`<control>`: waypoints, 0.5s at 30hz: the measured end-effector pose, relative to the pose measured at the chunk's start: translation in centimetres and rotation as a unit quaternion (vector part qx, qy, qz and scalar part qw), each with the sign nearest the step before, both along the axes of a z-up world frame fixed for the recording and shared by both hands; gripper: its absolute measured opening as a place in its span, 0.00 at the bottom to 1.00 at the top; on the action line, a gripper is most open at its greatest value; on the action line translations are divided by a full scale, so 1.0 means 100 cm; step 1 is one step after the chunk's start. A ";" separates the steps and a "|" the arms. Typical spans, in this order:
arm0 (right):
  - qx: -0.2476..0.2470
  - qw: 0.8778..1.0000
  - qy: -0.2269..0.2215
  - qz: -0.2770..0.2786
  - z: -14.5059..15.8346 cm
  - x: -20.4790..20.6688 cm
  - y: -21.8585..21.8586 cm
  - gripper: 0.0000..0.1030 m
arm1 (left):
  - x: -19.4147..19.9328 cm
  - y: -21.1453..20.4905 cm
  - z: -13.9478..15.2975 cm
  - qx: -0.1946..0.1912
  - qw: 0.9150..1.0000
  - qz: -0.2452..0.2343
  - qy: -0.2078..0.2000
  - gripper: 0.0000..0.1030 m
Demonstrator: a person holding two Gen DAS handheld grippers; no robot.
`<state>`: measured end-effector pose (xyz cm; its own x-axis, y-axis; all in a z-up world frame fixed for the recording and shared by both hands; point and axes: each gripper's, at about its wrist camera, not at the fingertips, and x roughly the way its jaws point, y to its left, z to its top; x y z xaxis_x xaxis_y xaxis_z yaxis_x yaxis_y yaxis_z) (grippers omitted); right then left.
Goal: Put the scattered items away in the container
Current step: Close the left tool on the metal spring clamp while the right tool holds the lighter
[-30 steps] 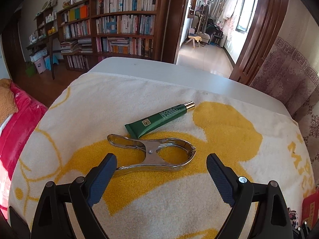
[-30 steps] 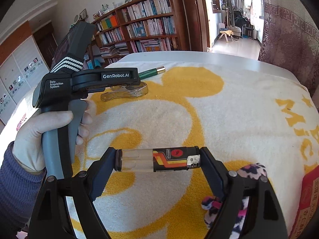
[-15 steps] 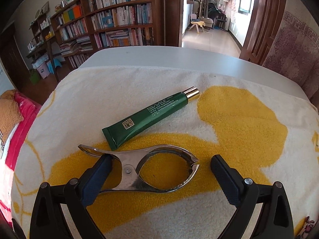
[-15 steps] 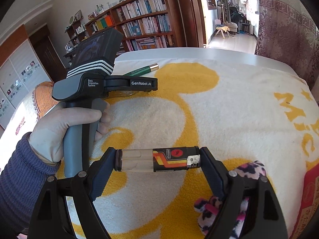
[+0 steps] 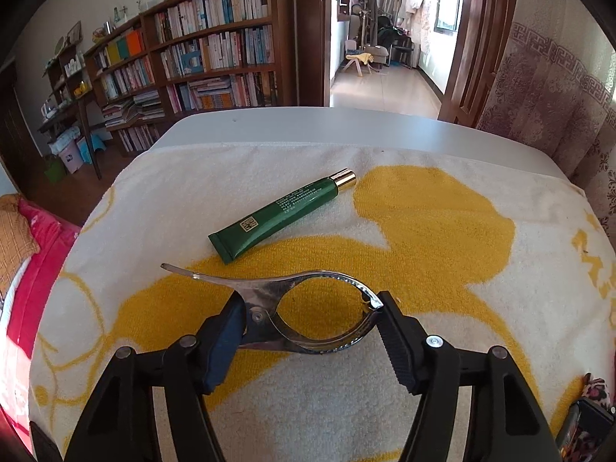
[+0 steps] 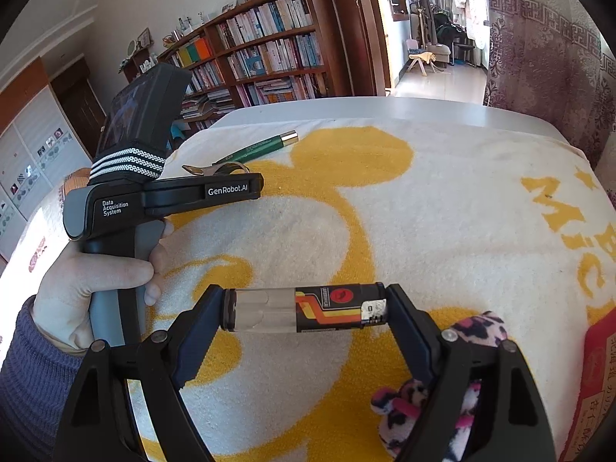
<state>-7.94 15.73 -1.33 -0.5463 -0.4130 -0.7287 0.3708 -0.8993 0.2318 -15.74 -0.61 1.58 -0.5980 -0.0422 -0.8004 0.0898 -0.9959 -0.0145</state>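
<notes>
Left tongs (image 5: 310, 317): jaws have just been closing, now pressed on the metal clamp (image 5: 304, 308), which lies flat on the towel (image 5: 442, 231); left pad sits at the pivot side, right pad touches the tip of the ringed jaw end, thin handle sticks out to the left. Just beyond the clamp, not touching it, a green tube (image 5: 277, 217) lies diagonally, crimped end near-left, gold cap far-right. Right tongs (image 6: 308, 310): spread wide and clamped endwise on a lighter (image 6: 304, 310), clear half toward the left pad, black-and-orange printed half toward the right pad, held level above the towel. Beside the right pad, at the near right, a pink leopard-print scrunchie (image 6: 481, 325) lies on the towel, partly hidden by the tongs. At the right edge a red box (image 6: 596, 377) is cut off by the frame; whether that is the container I can't tell. In the right wrist view a gloved hand (image 6: 92, 285) with a purple sleeve (image 6: 27, 365) grips the grey handle of the left tool at the left, a phone-like device strapped on top. Towel is white with yellow print and covers a white worktop (image 5: 346, 127), bare strip showing at the far edge. Bookshelf (image 5: 208, 54) stands far left; an open doorway is behind.
</notes>
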 end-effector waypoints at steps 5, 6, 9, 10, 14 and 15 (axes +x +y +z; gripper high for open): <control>0.003 1.000 0.012 -0.007 0.004 0.002 0.001 0.83 | 0.022 -0.008 0.010 0.022 1.000 0.006 0.016 0.65; 0.002 1.000 0.013 -0.009 0.005 0.002 0.001 0.83 | 0.026 -0.009 0.013 0.023 1.000 0.007 0.020 0.65; -0.003 1.000 0.018 -0.013 0.009 0.004 0.003 0.83 | 0.040 -0.011 0.021 0.028 0.999 0.008 0.033 0.65; -0.004 1.000 0.020 -0.015 0.010 0.005 0.003 0.83 | 0.044 -0.012 0.024 0.031 0.999 0.009 0.036 0.65; -0.007 0.999 0.029 -0.021 0.016 0.008 0.005 0.83 | 0.059 -0.008 0.034 0.039 0.998 0.005 0.047 0.65; -0.008 0.999 0.032 -0.022 0.018 0.009 0.006 0.83 | 0.063 -0.006 0.036 0.039 0.998 0.003 0.050 0.65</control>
